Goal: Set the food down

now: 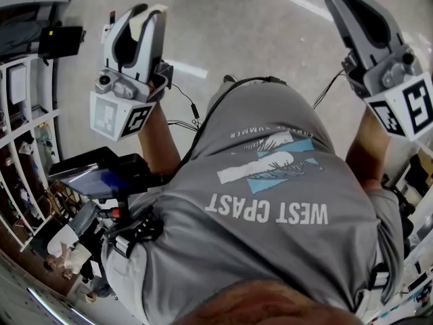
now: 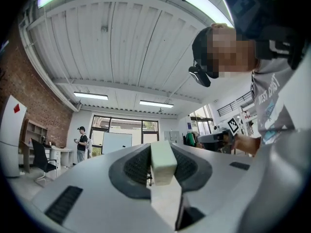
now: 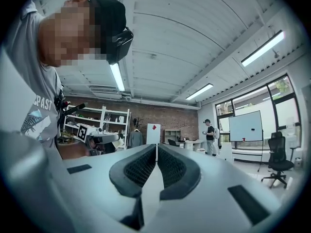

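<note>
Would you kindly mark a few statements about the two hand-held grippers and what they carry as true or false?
1. The left hand-held gripper clamps a pale block. True.
2. The right hand-held gripper holds a block too. False: its jaws are together with nothing between them.
3. The person wears a grey T-shirt. True.
4. The pale block rests on a table. False: it is held in the air above the floor.

Pale grey floor (image 1: 257, 42), white shelving (image 1: 28, 124) holding small items
</note>
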### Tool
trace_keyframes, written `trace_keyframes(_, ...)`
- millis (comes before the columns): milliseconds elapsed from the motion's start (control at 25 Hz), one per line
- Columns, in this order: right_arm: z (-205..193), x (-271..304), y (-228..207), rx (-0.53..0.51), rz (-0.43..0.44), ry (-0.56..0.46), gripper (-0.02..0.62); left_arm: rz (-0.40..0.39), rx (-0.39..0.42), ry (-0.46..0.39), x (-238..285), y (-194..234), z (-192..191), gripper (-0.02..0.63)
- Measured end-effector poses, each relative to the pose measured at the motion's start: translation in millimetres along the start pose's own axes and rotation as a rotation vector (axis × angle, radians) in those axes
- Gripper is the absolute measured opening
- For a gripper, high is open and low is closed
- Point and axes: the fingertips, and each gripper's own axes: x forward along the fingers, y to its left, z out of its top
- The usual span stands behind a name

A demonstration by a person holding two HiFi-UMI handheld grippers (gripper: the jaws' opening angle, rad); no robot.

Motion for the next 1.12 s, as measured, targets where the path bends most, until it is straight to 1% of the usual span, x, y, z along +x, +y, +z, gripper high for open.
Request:
trace_keyframes(80,-0.3,-2.5,-4.7,-0.008,-0.022,-0.024,0.008,0.002,0.032,0.007,8.3,-9.8,-1.9,0.106)
trace_keyframes(160,3.2,-1.7,-6.3,-0.074,-0.080,-0.066,0.008,0.010,0.061,-0.002,14.3,-17.9,-2.8,0.106)
trace_keyframes(240,4.6,8.6,2.0,-0.147,-0.122,-0.088,0.008,0.023,0.111,0.000,12.1,-15.7,-5.6,0.106)
trace_keyframes(320,-1.1,27.4,5.5,-0.149,-0.124,-0.090,0.008,0.037,0.161,0.018,13.6,-4.8,-15.1,0.106)
trace_keyframes(360,-7.9,36.8,1.4,-0.144,-0.121,-0.084,0.008,0.039,0.172,0.029,18.5,2.1,-24.4,0.106)
trace_keyframes(440,-25.7,47.8,-10.6,-0.141,-0.115,-0.058,0.008,0.028,0.170,0.044,30.7,11.7,-44.1,0.106)
trace_keyframes(520,-37.2,48.1,-17.8,-0.130,-0.119,-0.033,0.008,0.009,0.147,0.044,38.8,13.3,-54.2,0.107)
trace_keyframes(600,-38.0,44.0,-19.3,-0.124,-0.128,-0.023,0.008,-0.009,0.129,0.032,42.3,10.8,-54.1,0.106)
trace_keyframes(800,-25.7,34.0,-20.1,-0.128,-0.169,-0.030,0.008,-0.051,0.110,0.004,50.6,2.3,-45.9,0.106)
trace_keyframes(960,-30.1,31.3,-19.8,-0.126,-0.159,-0.011,0.008,-0.058,0.103,0.007,53.5,0.3,-45.3,0.106)
trace_keyframes(1120,-32.1,36.5,-26.2,-0.100,-0.156,-0.018,0.008,-0.049,0.100,0.008,57.4,7.3,-45.3,0.106)
